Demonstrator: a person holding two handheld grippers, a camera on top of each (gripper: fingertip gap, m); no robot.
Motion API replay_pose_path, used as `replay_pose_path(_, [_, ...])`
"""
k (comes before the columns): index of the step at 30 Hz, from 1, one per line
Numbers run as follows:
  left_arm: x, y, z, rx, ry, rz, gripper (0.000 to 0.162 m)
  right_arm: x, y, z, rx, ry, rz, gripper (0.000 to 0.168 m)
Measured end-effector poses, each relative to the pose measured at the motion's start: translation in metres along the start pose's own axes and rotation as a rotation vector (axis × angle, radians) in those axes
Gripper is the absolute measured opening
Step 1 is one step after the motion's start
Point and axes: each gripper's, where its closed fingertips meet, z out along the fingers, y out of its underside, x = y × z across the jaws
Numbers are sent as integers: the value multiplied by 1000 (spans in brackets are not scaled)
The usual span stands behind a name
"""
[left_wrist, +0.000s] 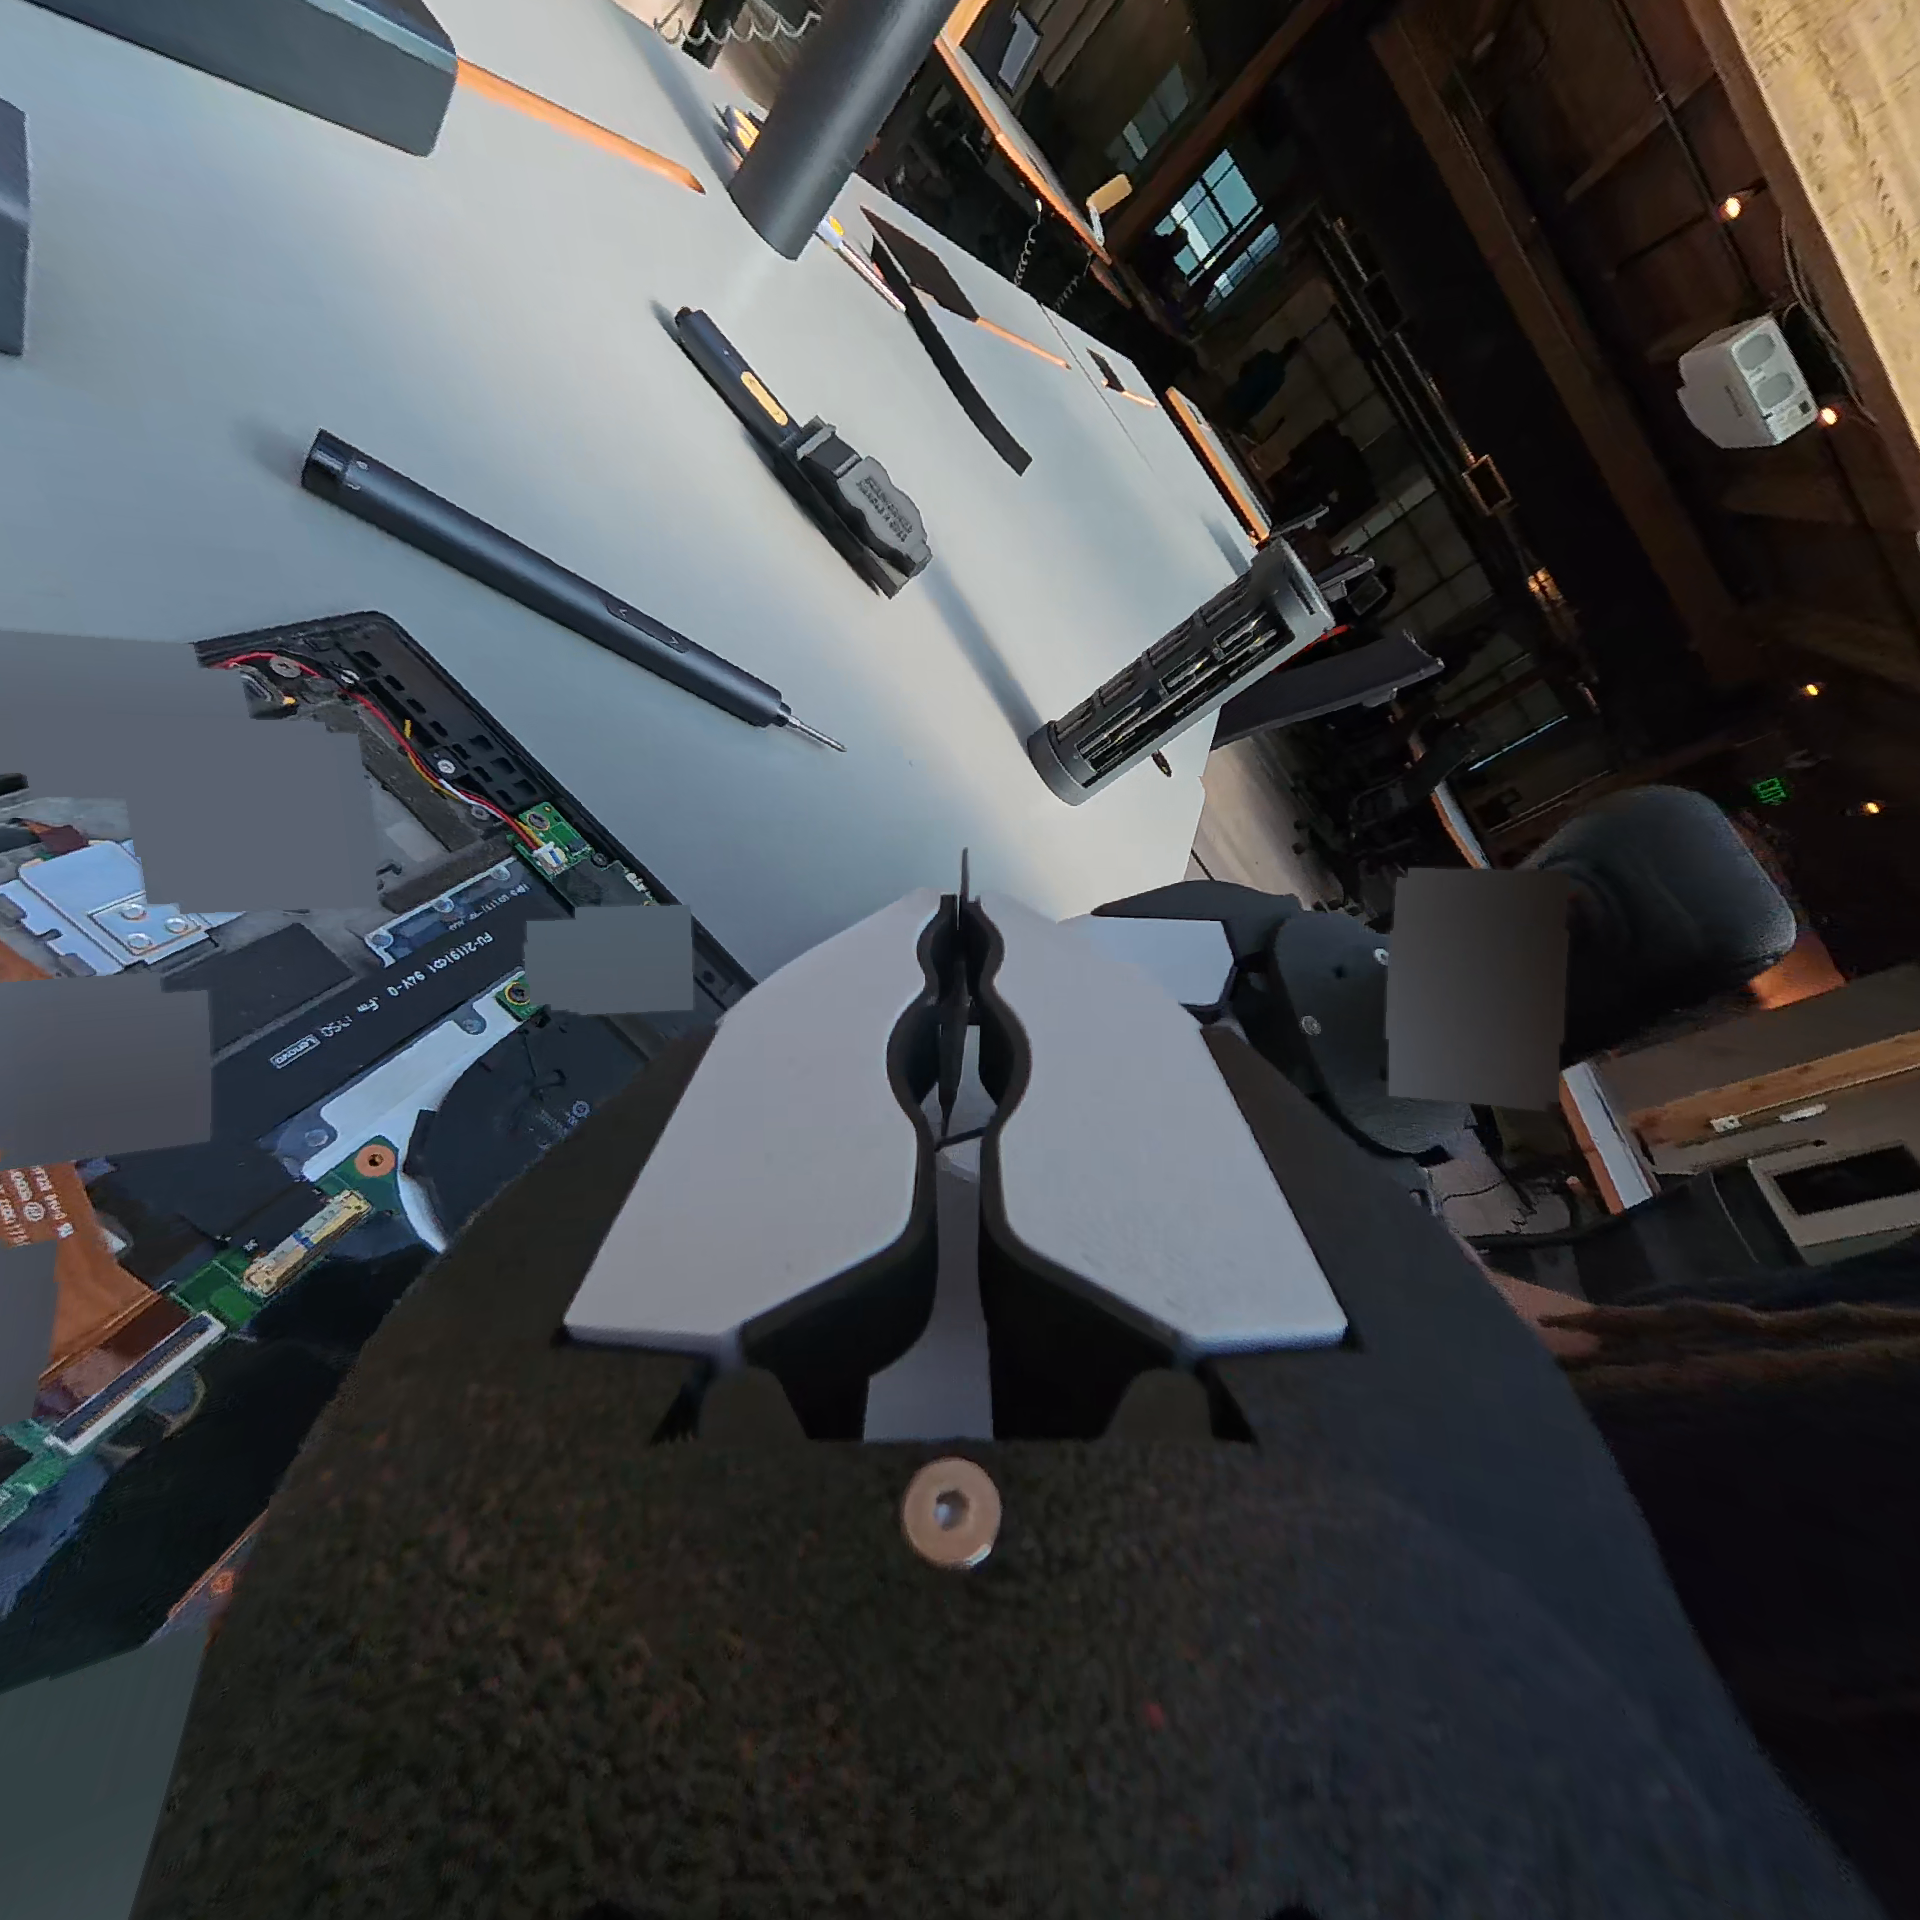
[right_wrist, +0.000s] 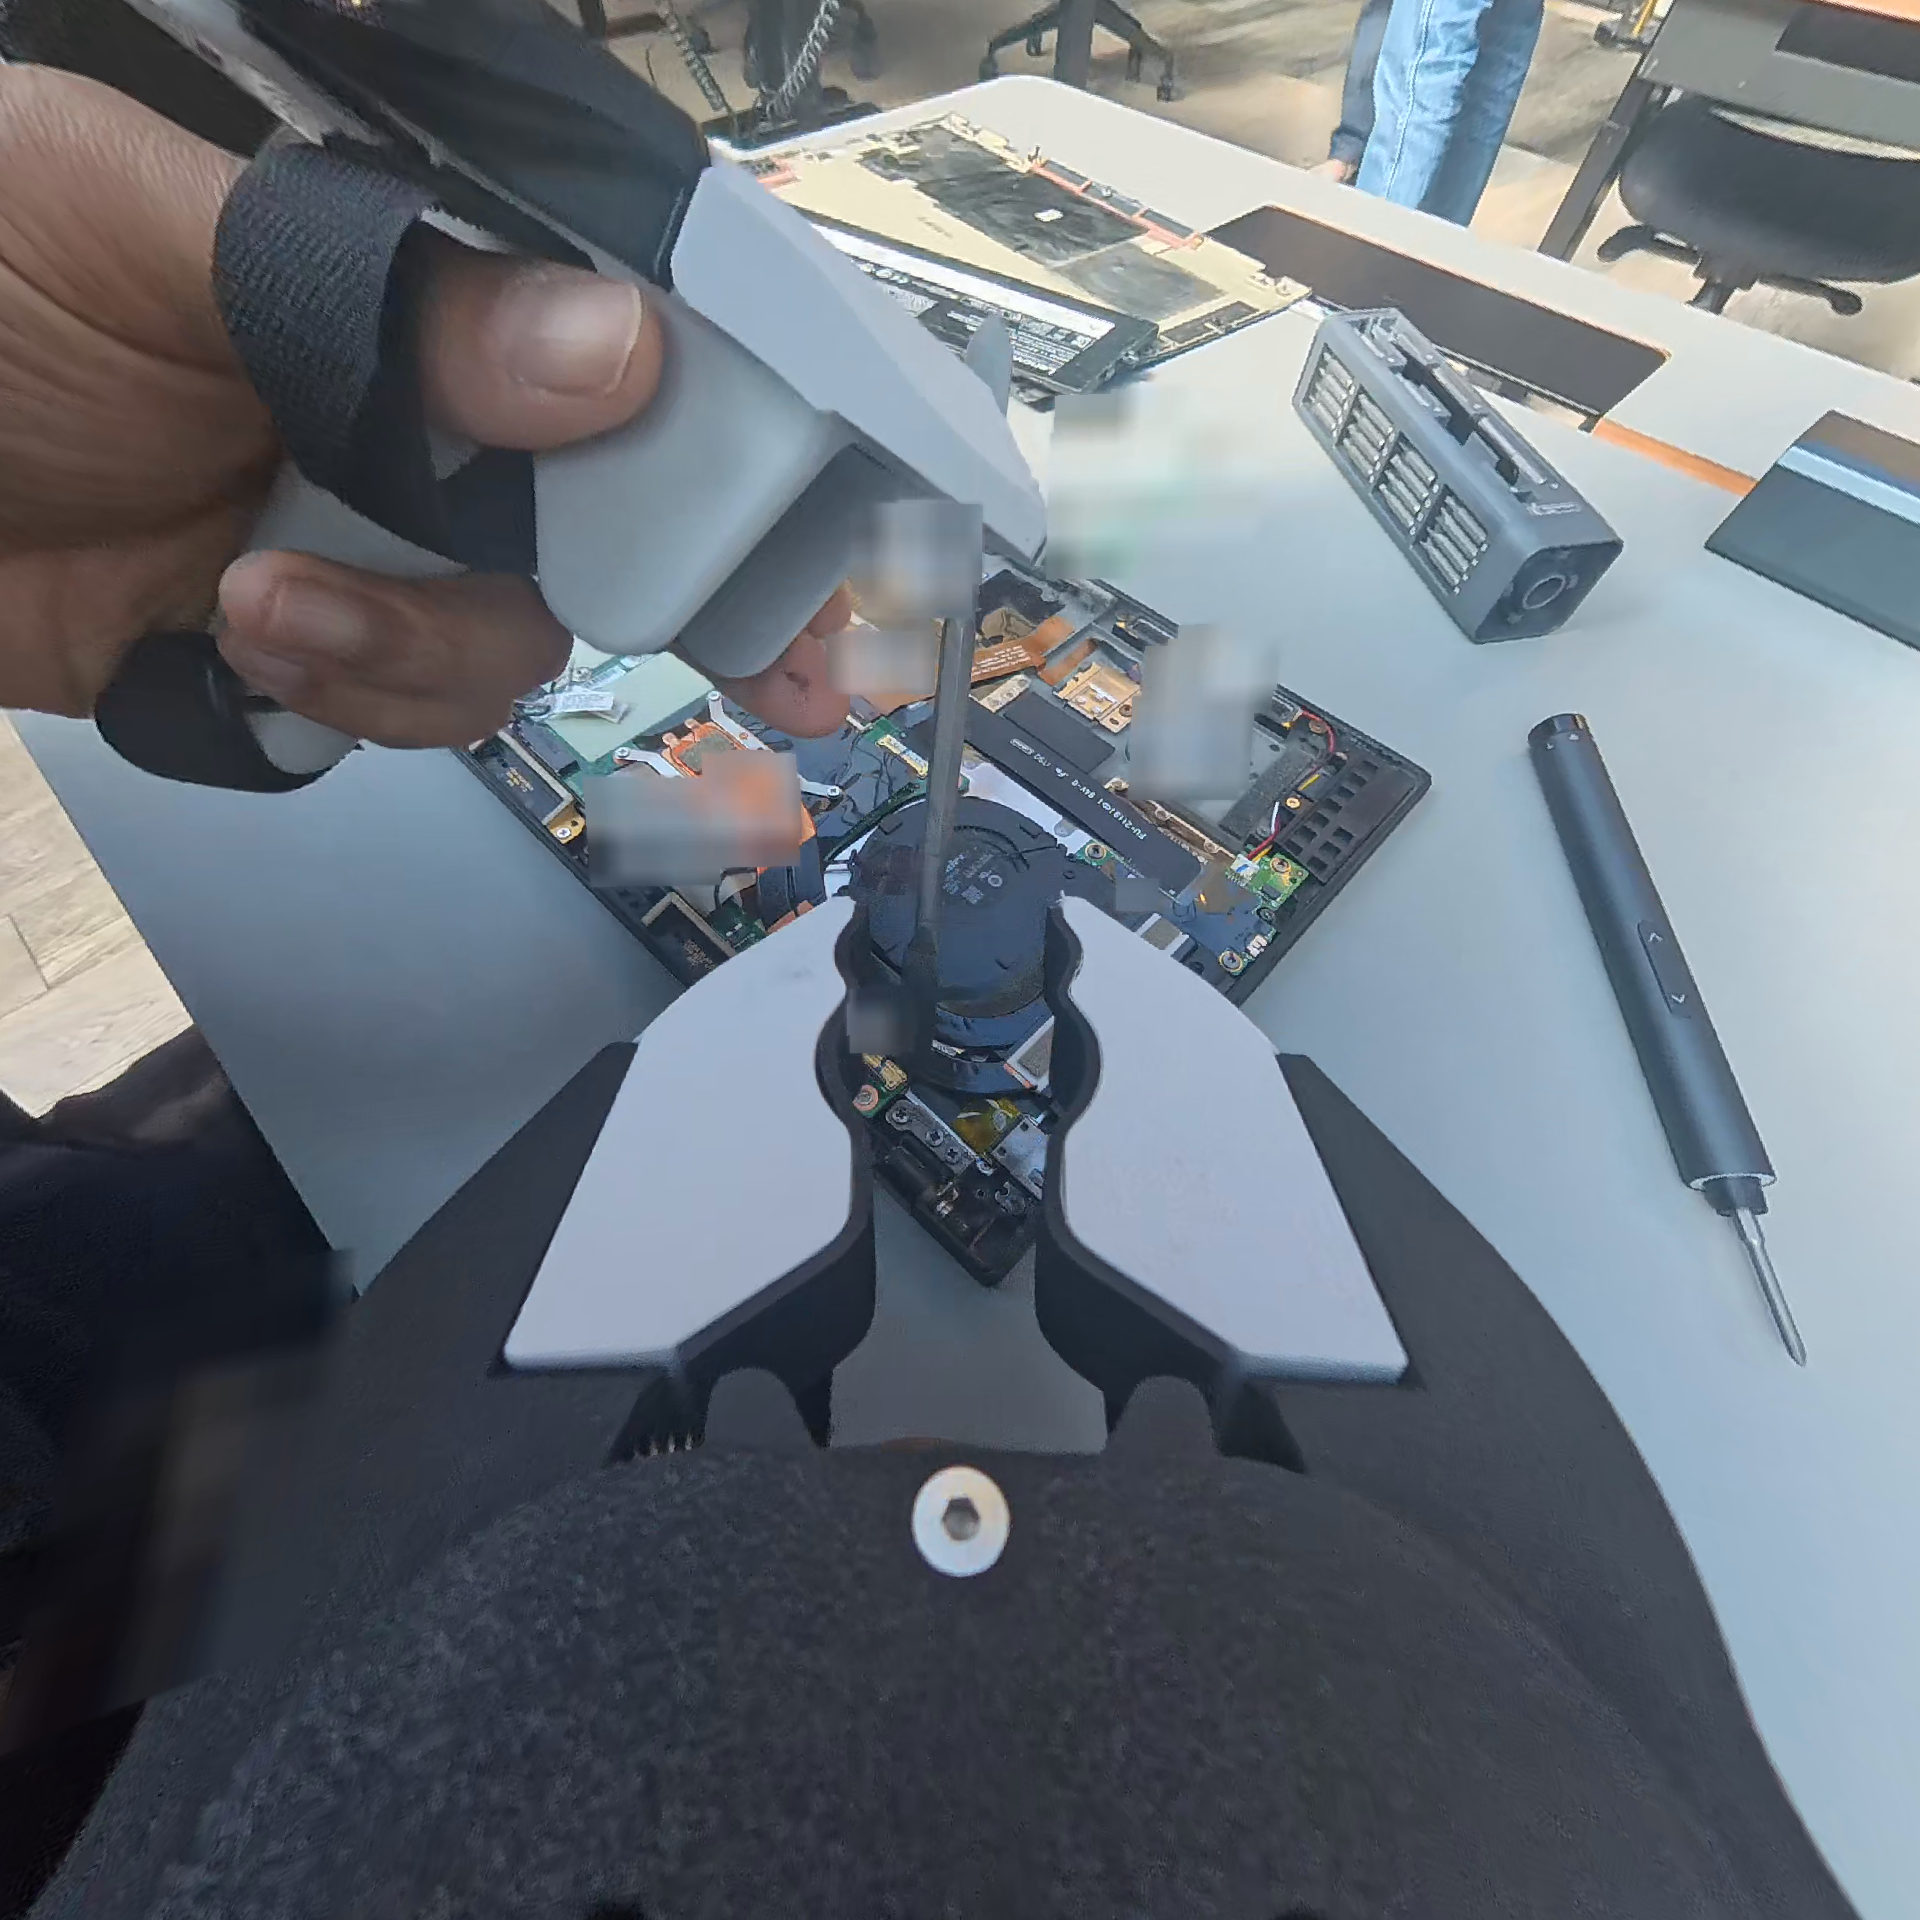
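Observation:
An opened laptop base (right_wrist: 1340, 790) lies on the grey table (right_wrist: 364, 935), its boards and cables bare. My right gripper (right_wrist: 956, 935) reaches over its near corner, with its fingers closed on either side of the round black fan (right_wrist: 977, 894). The fan looks slightly lifted. A hand holds my left gripper (right_wrist: 935, 488) above the laptop. It is shut on a thin dark pry tool (right_wrist: 951, 748), whose tip rests on the fan. In the left wrist view, the left gripper (left_wrist: 961, 914) pinches that thin tool (left_wrist: 956, 1039), with the laptop (left_wrist: 447, 997) at the left.
A dark electric screwdriver (right_wrist: 1652, 966) (left_wrist: 551, 592) lies right of the laptop. A grey bit case (right_wrist: 1455, 468) (left_wrist: 1184, 675) lies beyond it. A removed laptop cover (right_wrist: 1039, 229) lies at the back. A black and yellow hand tool (left_wrist: 800, 447) is on the table. A person in jeans (right_wrist: 1434, 94) stands behind. One gripper's finger ends stand about 6 centimeters off the other's.

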Motion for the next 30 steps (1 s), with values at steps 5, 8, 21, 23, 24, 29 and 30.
replay_pose_path(5, [-8, -9, -2, 26, 23, -68, 1, -3, -4, 4, 15, -20, -1, 34])
replay_pose_path(8, [-9, -5, 4, 3, 20, -72, 1, -4, -13, 10, 29, -23, 12, 32])
replay_pose_path(21, [-18, 1, 14, -60, -2, -54, 1, 13, 1, 26, -86, -18, 9, 7])
replay_pose_path(23, [-18, 0, 15, -55, 15, -76, 1, 16, 6, 27, -106, -8, 16, 15])
replay_pose_path(24, [-18, 0, 15, -54, 19, -82, 1, 17, 8, 27, -112, -10, 15, 15])
replay_pose_path(29, [-22, 1, 17, -62, 32, -102, 1, 18, 11, 25, -118, -44, 14, 3])
replay_pose_path(30, [-23, 2, 18, -65, 35, -103, 1, 19, 13, 25, -128, -46, 5, 3])
